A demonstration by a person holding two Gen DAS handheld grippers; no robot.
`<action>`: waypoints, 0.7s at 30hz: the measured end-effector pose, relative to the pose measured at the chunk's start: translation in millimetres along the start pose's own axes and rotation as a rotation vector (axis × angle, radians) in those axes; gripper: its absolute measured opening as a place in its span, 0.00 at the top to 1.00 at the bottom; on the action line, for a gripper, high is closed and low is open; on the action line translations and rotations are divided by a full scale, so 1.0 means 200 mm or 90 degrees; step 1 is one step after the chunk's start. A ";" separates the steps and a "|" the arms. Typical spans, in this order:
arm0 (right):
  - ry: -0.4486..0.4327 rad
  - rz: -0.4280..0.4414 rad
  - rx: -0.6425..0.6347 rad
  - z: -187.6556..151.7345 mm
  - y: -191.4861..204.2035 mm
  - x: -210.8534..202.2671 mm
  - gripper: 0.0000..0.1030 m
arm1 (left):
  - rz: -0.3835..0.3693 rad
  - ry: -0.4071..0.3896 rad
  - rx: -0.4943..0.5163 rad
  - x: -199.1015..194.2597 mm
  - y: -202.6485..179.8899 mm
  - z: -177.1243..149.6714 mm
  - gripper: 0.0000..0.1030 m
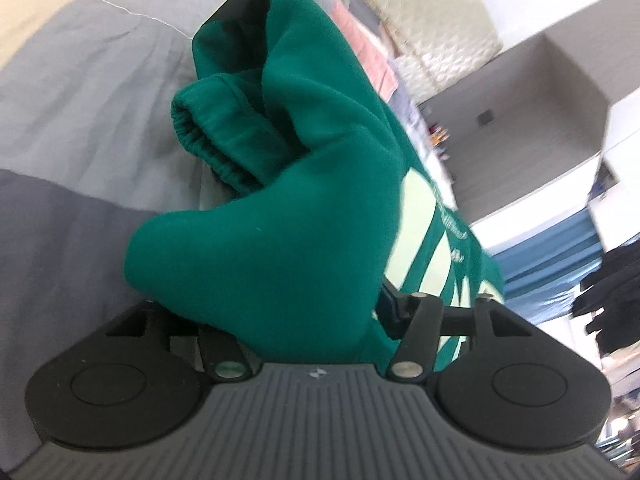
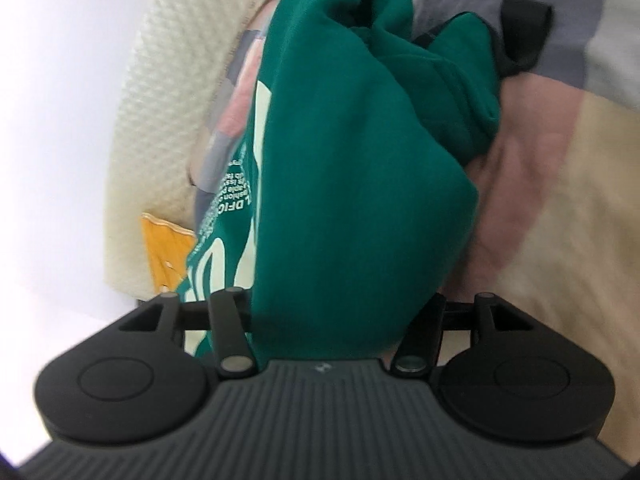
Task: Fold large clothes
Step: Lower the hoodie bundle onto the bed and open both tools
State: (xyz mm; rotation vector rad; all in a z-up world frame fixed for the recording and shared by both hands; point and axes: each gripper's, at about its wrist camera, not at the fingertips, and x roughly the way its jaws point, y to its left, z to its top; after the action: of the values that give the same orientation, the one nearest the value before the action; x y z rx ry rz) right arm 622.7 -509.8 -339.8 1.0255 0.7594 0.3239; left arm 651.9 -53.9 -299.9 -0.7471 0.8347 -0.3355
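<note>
A green sweatshirt (image 1: 288, 208) with pale lettering is bunched thickly between the jaws of my left gripper (image 1: 304, 20). It covers nearly all of both fingers; only one black fingertip (image 1: 244, 0) shows at the top. An elastic cuff (image 1: 200, 136) sticks out on the left. In the right wrist view the same sweatshirt (image 2: 340, 180) fills the space between the fingers of my right gripper (image 2: 444, 2). One fingertip (image 2: 524, 36) stands bare beside the cloth, and the other is mostly hidden at the top edge. Whether the pads of either gripper press on the cloth is hidden.
A grey bed sheet (image 1: 80, 128) lies under and left of the garment. Beige and pink bedding (image 2: 560, 200) lies on the right. A cream quilted headboard (image 2: 160, 120) and an orange item (image 2: 168, 252) are nearby. Dark clothes (image 1: 612, 292) hang by a blue curtain (image 1: 548, 256).
</note>
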 end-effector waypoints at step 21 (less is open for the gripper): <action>-0.038 -0.102 -0.100 -0.26 0.44 -0.61 0.39 | 0.096 -0.030 0.200 -0.53 -0.48 -0.13 0.34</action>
State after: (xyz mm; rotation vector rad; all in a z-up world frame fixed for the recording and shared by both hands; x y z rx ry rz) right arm 508.1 -501.6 -228.8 0.8176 0.7453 0.2106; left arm 566.0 -76.4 -184.9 -0.3956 0.7669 -0.3032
